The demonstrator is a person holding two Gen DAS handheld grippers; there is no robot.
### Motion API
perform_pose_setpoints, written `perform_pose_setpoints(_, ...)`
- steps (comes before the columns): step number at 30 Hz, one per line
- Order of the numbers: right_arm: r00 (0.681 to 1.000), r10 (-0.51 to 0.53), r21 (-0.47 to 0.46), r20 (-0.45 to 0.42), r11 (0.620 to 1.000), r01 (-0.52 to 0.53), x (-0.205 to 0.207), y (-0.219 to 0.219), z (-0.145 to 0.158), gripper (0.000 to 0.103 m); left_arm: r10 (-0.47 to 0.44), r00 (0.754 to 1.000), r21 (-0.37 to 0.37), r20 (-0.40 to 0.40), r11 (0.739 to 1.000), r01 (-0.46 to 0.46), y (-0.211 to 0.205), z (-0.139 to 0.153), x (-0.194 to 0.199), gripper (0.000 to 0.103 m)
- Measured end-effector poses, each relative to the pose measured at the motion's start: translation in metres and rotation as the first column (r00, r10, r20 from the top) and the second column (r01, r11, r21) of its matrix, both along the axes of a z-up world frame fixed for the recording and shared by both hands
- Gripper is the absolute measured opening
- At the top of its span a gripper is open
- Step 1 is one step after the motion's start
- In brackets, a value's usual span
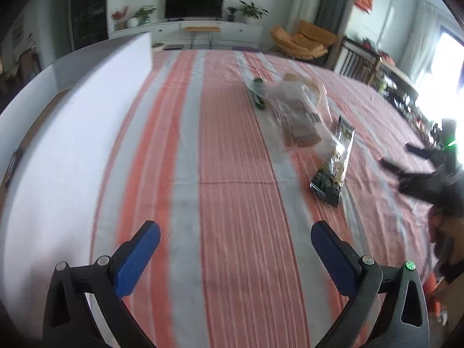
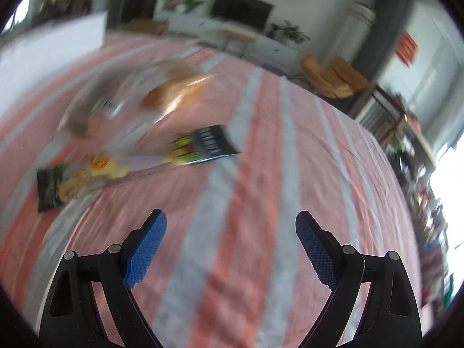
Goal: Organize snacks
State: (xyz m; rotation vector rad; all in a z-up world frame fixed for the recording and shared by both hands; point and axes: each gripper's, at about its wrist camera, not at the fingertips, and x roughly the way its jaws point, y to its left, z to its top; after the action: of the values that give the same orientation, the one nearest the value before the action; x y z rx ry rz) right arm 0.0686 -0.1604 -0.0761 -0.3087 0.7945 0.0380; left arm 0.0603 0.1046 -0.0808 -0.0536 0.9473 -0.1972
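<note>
On the red-and-grey striped cloth (image 1: 232,150) lie a clear bag of bread (image 1: 298,116), a black snack packet (image 1: 333,165) and a small green-and-clear packet (image 1: 258,92). My left gripper (image 1: 235,232) hovers open over the cloth, well short of them, nothing between its blue pads. In the right wrist view the bread bag (image 2: 171,92) and the long black-and-yellow snack packet (image 2: 139,162) lie ahead to the left, blurred. My right gripper (image 2: 230,220) is open and empty, also seen from the left wrist as a dark shape (image 1: 417,171) at the right edge.
A large white box (image 1: 72,116) stands along the left side of the cloth, its wall (image 2: 58,40) also in the right wrist view. Beyond the table's far edge are a TV console (image 1: 194,26), an orange chair (image 1: 304,40) and cluttered shelves (image 1: 391,81).
</note>
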Motion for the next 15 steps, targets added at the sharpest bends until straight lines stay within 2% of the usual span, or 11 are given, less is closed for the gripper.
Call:
perform_pose_setpoints(3,0.991,-0.136,0.091,-0.004,0.987,0.136,0.000,-0.038,-0.004,0.092,-0.013,1.000,0.029,-0.014,1.000,0.013,-0.005,-0.009,0.021,0.103)
perform_pose_setpoints(7,0.945,-0.310,0.186,-0.109,0.927,0.325,0.015,-0.090,-0.022,0.092,0.008,1.000,0.069,-0.029,0.998,-0.006,-0.005,-0.022,0.048,0.103)
perform_pose_setpoints(11,0.922,-0.360,0.203,-0.140,0.901,0.383,0.026,-0.105,-0.025,0.092,0.021,0.998,0.131,-0.056,0.991,-0.013,-0.009,-0.036,0.068,0.103)
perform_pose_setpoints(15,0.919,-0.366,0.233,-0.146,0.890,0.391,0.019,-0.105,-0.026,0.092,0.015,1.000,0.124,-0.022,0.992,-0.013,-0.008,-0.037,0.067,0.103)
